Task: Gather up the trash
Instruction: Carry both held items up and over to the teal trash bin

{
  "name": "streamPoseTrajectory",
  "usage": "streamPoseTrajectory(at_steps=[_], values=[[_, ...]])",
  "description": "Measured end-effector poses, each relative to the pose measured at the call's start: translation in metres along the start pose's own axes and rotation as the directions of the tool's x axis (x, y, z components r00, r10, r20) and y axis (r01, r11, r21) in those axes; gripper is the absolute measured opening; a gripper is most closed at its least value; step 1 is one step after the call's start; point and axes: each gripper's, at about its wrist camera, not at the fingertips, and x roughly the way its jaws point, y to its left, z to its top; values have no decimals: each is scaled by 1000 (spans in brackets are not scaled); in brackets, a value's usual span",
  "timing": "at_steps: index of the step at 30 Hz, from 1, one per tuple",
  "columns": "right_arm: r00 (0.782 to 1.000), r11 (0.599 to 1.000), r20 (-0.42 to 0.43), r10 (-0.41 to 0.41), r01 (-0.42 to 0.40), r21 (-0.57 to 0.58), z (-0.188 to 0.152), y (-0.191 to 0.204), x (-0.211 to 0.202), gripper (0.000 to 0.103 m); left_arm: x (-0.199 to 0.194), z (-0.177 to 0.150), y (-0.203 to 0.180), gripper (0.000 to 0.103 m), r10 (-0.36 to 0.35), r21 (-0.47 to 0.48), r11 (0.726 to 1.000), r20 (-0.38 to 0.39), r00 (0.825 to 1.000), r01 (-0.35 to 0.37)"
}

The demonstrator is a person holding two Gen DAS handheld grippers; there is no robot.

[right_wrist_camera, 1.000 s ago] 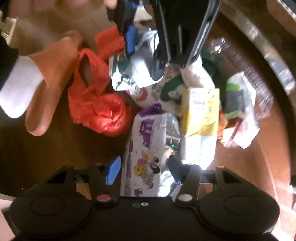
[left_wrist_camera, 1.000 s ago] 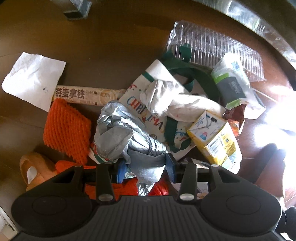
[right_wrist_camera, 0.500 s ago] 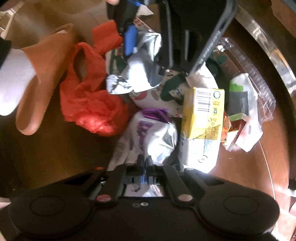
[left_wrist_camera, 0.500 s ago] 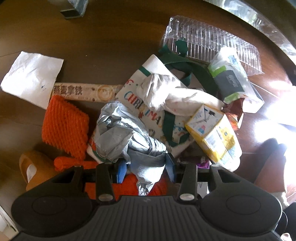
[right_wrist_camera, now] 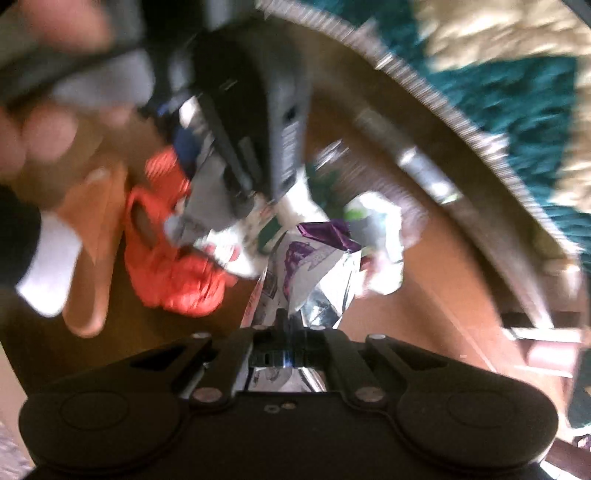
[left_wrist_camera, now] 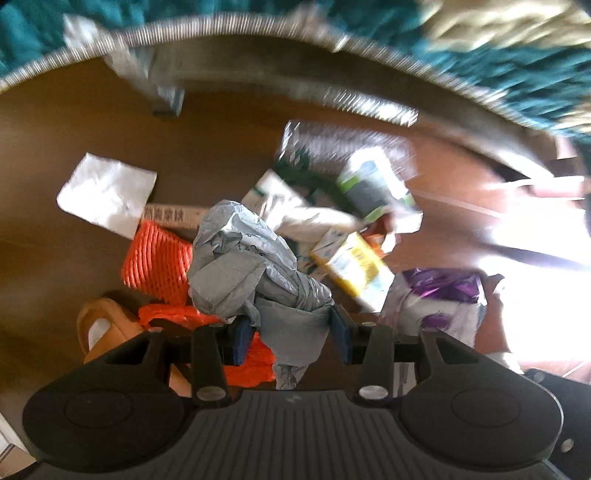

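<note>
The left gripper [left_wrist_camera: 291, 334] points straight down over a brown wooden floor [left_wrist_camera: 74, 122], its blue pads partway apart and pressed on a crumpled grey plastic bag [left_wrist_camera: 247, 273] that bulges out ahead of the fingers toward 12 o'clock. The right gripper [right_wrist_camera: 284, 345] has its jaws drawn fully together, pinching the lower edge of a shiny silver snack packet [right_wrist_camera: 314, 273] with purple print, which stands up from the fingertips toward 12 o'clock.

Below the left gripper lies the rest of the litter (all of it blurred). At 10 o'clock from the grey bag is a white paper napkin [left_wrist_camera: 107, 194]; an orange net sleeve [left_wrist_camera: 159, 262] sits just beside the bag at 9 o'clock, with a narrow printed box [left_wrist_camera: 173, 216] above it. At 3 o'clock lies a yellow drink carton [left_wrist_camera: 351, 264], and at 1 o'clock a white and green packet [left_wrist_camera: 376, 188] on a clear plastic tray [left_wrist_camera: 332, 142]. An orange plastic bag [left_wrist_camera: 173, 314] shows at 8 o'clock, next to a tan slipper [left_wrist_camera: 99, 328].

In the right wrist view the other tool fills 11 o'clock, a hand [right_wrist_camera: 33, 136] around its handle. A teal rug [left_wrist_camera: 406, 22] runs along the top.
</note>
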Motion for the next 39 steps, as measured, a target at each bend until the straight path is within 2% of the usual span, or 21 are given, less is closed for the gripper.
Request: streamPoseTrajectory(at_steps=[4, 8, 11, 15, 20, 23, 28, 30, 33, 35, 39], values=[[994, 996, 88, -62, 56, 71, -5, -15, -49, 0, -46, -13, -12, 43, -15, 49, 999, 84, 996, 11], [978, 986, 169, -123, 101, 135, -11, -23, -99, 0, -94, -38, -27, 43, -42, 104, 994, 181, 983, 23], [960, 977, 230, -158, 118, 179, -15, -26, -135, 0, -132, -57, -40, 43, -78, 147, 988, 254, 964, 41], [920, 966, 328, -212, 148, 210, -23, -27, -192, 0, -184, -79, -58, 43, -141, 199, 977, 348, 927, 75], [842, 944, 443, -308, 215, 249, -41, -30, -265, 0, -250, -106, -84, 43, -209, 260, 961, 444, 871, 98], [801, 928, 481, -356, 243, 281, -54, -33, -301, 0, -286, -122, -103, 43, -251, 308, 946, 496, 831, 102], [718, 893, 539, -442, 294, 340, -82, -43, -365, 0, -339, -147, -139, 43, -320, 398, 912, 549, 772, 95], [672, 878, 569, -474, 305, 370, -94, -48, -392, 0, -360, -159, -155, 43, -348, 440, 894, 565, 748, 84], [590, 844, 604, -536, 354, 403, -113, -54, -433, 0, -391, -174, -184, 43, -385, 502, 863, 592, 708, 50], [555, 826, 612, -564, 373, 423, -125, -60, -458, 0, -412, -183, -205, 43, -413, 543, 839, 606, 679, 25], [502, 786, 605, -618, 396, 475, -142, -78, -502, 0, -447, -193, -248, 43, -467, 613, 790, 604, 646, -1]])
